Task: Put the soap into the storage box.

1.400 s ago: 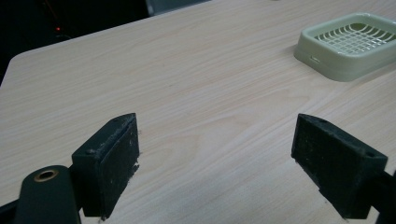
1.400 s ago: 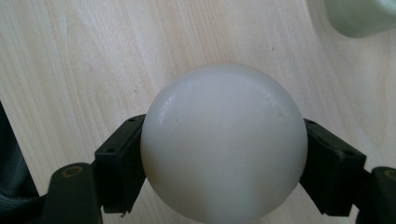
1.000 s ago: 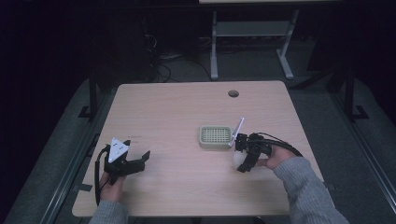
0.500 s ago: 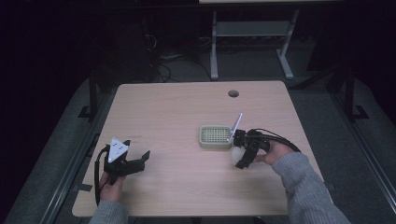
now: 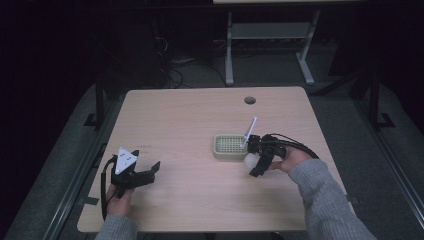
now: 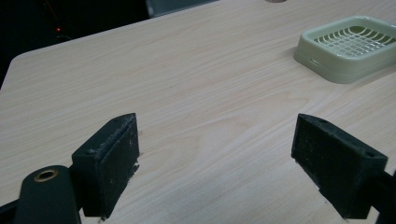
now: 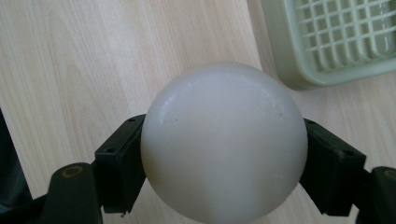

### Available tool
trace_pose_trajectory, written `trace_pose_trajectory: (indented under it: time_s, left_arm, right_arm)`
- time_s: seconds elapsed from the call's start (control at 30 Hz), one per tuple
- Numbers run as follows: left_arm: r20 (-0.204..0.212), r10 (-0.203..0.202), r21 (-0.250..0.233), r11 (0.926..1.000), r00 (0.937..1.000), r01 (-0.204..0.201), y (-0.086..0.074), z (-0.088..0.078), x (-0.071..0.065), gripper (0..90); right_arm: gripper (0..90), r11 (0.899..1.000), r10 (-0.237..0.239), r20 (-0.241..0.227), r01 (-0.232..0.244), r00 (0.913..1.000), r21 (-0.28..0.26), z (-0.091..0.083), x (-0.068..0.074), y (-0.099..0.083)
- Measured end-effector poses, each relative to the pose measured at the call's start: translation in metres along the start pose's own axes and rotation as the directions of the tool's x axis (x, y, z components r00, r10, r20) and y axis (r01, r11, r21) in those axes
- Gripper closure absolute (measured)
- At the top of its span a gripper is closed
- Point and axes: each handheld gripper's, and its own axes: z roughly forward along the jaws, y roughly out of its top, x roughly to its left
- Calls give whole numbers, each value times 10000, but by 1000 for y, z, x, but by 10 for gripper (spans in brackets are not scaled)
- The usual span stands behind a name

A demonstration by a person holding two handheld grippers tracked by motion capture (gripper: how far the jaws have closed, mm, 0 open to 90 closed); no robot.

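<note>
Two grippers on our table (image 5: 200, 120), one loaded.
Our right gripper (image 5: 254, 162) clamps the white ball (image 7: 224, 142) just beside the green tray (image 5: 229, 146); our left gripper (image 5: 145, 175) gapes, holding nothing.

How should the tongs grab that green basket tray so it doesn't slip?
Pinch one wall of the green basket tray, coming down from above with one jaw inside and one outside. It sits flat, low and wide, with a raised rim around a grid floor. The free left tongs stand open; the right tongs hold the white ball.
</note>
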Motion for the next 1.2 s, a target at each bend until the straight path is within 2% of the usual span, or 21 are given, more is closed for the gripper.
trace_pose_trajectory:
  time_s: [0.13, 0.73, 0.97, 1.2]
  left_arm:
    - [-8, -2, -14, 10000, 10000, 2, 0, 0, 0, 148]
    - [-10, -44, -30, 10000, 10000, 44, 0, -1, 0, 148]
    - [-13, -72, -57, 10000, 10000, 71, 0, -1, 1, 148]
    - [-41, -60, -83, 9999, 10000, 60, 0, -1, 1, 148]
  right_arm:
    - [234, 9999, -24, -14, 24, 10000, -130, -2, -2, 3]
    - [234, 9998, -162, -28, 162, 9999, -114, -8, -11, 17]
    - [234, 9991, -328, -134, 325, 9994, -275, -11, -16, 30]
    - [234, 9990, -409, -113, 407, 9991, -180, -13, -21, 41]
